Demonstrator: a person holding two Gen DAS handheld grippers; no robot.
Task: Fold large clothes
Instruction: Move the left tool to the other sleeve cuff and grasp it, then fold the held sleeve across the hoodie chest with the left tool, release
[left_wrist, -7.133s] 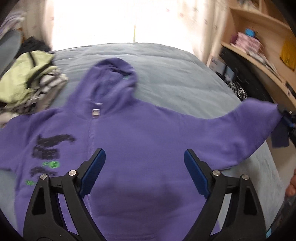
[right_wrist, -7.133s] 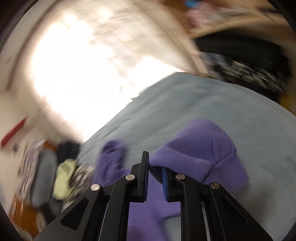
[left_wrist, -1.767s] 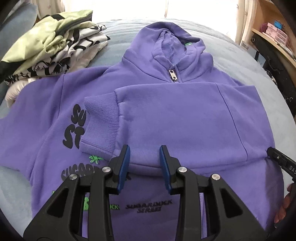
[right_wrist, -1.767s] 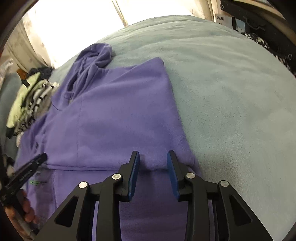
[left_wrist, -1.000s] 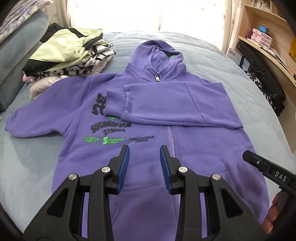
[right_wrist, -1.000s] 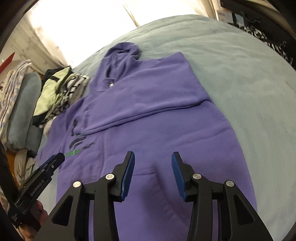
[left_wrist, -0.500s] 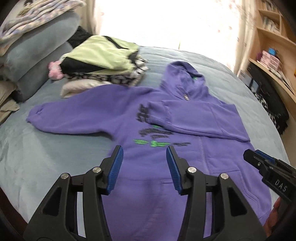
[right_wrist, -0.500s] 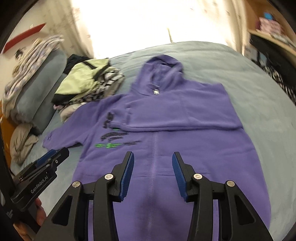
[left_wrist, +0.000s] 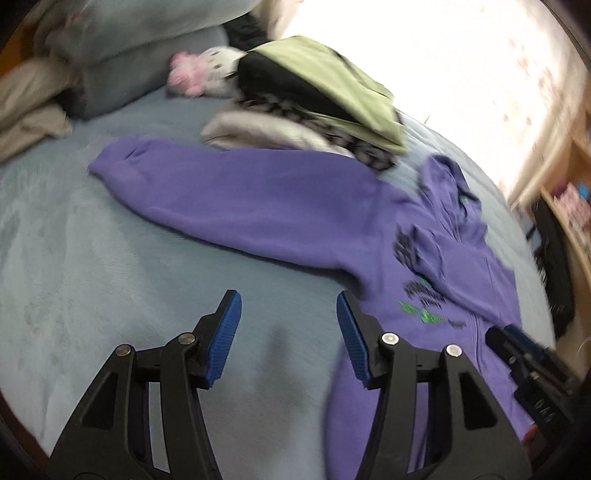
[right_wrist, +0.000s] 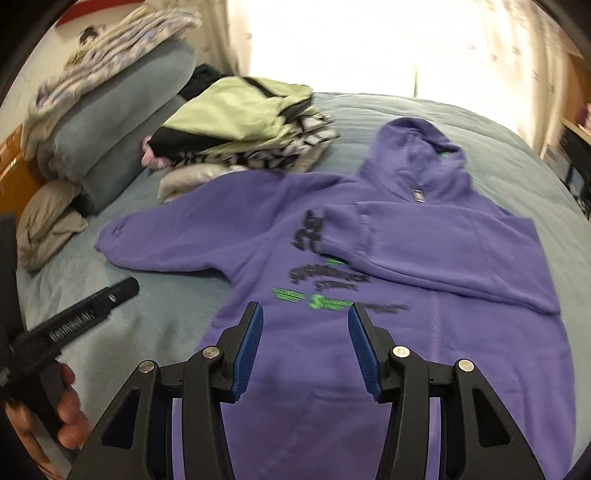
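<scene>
Left gripper (left_wrist: 288, 328) and right gripper (right_wrist: 304, 345) are held empty, jaws parted and just widened, above the purple hoodie (right_wrist: 369, 295).

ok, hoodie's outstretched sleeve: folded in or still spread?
Spread. The sleeve lies flat out on the bed; the other sleeve is folded across the chest.

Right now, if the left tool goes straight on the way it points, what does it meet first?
Probably the bare blue bedcover: the left tool, jaws open and empty, aims at it just short of the purple hoodie's spread sleeve. Depth is unclear.
</scene>
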